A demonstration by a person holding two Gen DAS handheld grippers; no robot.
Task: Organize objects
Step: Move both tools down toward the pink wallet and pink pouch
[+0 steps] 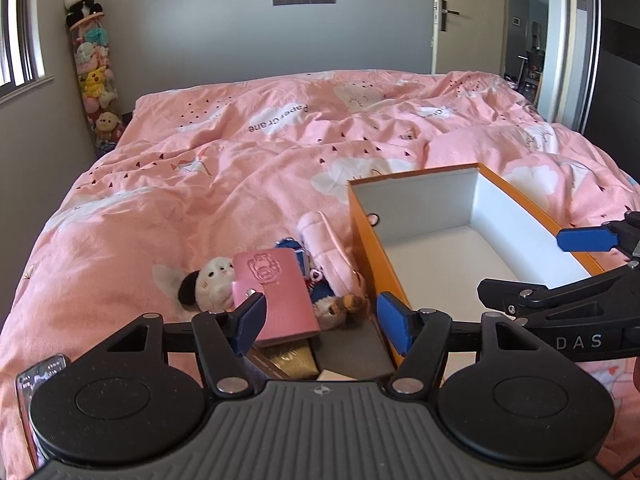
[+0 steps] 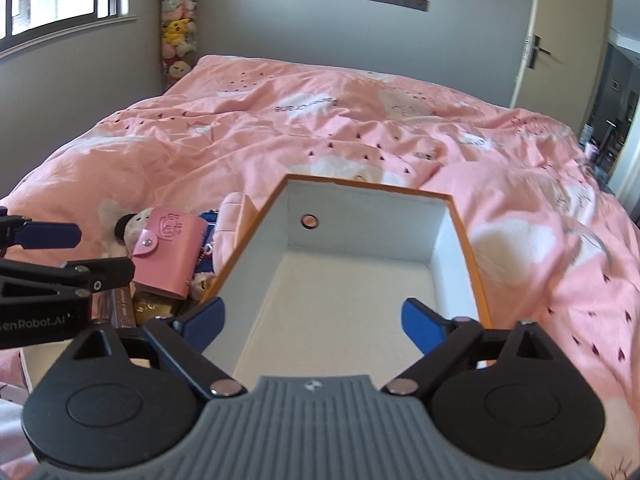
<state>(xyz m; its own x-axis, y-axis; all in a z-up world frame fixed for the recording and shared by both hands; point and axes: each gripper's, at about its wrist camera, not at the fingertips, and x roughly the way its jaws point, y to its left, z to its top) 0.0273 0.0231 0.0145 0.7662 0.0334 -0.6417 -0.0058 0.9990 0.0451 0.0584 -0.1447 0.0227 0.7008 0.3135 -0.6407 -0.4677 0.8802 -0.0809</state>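
An open orange box with a bare white inside lies on the pink bed; it also shows in the right wrist view. Left of it lies a pile: a pink card wallet, a white plush toy, a pink pouch, a blue item and a small cat plush. My left gripper is open, just above the wallet's near end. My right gripper is open and empty over the box's near end.
A gold box and a dark flat item lie under the pile's near side. A phone-like object lies at the near left. A tall tube of plush toys stands in the far left corner. An open door is at the back right.
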